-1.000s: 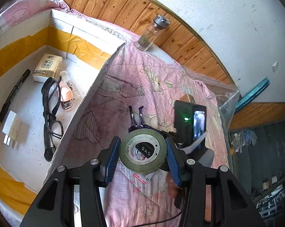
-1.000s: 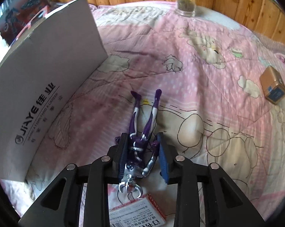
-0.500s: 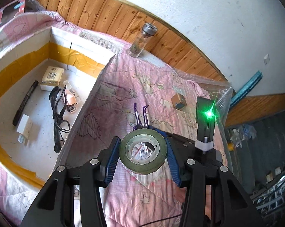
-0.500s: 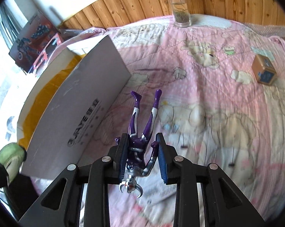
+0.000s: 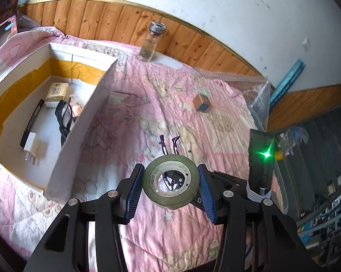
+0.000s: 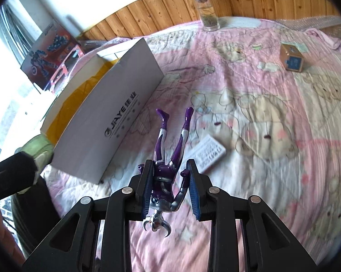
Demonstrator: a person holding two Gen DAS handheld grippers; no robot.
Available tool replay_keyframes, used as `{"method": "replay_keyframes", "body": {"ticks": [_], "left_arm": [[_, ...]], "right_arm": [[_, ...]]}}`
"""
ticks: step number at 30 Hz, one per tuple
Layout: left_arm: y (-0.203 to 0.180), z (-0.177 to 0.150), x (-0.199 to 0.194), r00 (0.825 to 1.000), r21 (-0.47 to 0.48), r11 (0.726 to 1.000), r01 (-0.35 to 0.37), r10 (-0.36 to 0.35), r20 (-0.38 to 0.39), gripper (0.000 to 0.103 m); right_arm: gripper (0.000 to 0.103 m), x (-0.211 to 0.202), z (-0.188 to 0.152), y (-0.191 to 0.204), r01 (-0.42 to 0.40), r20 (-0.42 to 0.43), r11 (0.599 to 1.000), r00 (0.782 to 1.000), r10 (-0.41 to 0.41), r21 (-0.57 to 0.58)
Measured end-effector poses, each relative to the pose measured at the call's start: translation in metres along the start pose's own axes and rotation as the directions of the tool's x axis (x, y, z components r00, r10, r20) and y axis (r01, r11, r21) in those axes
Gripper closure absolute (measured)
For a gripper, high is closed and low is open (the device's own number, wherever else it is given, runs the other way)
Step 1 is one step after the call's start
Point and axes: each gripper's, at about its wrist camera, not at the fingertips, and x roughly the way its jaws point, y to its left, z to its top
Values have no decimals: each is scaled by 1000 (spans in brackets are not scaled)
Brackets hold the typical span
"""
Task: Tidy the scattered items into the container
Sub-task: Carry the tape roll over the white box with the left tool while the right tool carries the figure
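My left gripper (image 5: 170,182) is shut on a green tape roll (image 5: 170,181), held in the air over the pink quilt to the right of the open cardboard box (image 5: 80,122). A purple and silver toy figure (image 6: 168,156) hangs head-down in my right gripper (image 6: 170,188), which is shut on its torso; its legs (image 5: 168,145) show past the tape roll in the left wrist view. The box (image 6: 116,124) stands left of the figure. Inside it lie a black pen (image 5: 32,122), a white plug (image 5: 32,147), a black cable (image 5: 63,117) and a small carton (image 5: 56,91).
On the quilt rest a small brown cube box (image 6: 291,56) at the right, a white staple box (image 6: 210,153) just past the figure, and a glass jar (image 6: 206,9) by the wooden wall. A toy carton (image 6: 50,54) stands at far left. Bubble wrap (image 5: 258,97) lies along the bed's right edge.
Both grippers have risen and pulled back from the quilt with their loads. The figure has been lifted off the quilt, and the white staple box now shows beneath it.
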Motion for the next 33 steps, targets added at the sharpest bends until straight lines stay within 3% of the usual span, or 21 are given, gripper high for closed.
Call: {"method": "replay_keyframes", "body": {"ticks": [14, 26, 33], "left_arm": [[-4, -28, -17, 999, 45, 999, 7, -5, -38, 54], [16, -19, -39, 1000, 13, 1000, 7, -7, 16, 54], [34, -10, -46, 999, -13, 999, -30, 30, 33, 54]], "right_arm": [[73, -41, -38, 18, -16, 37, 1000, 999, 16, 2], [73, -60, -46, 47, -56, 55, 998, 997, 57, -13], [73, -68, -36, 67, -69, 68, 997, 995, 72, -43]]}}
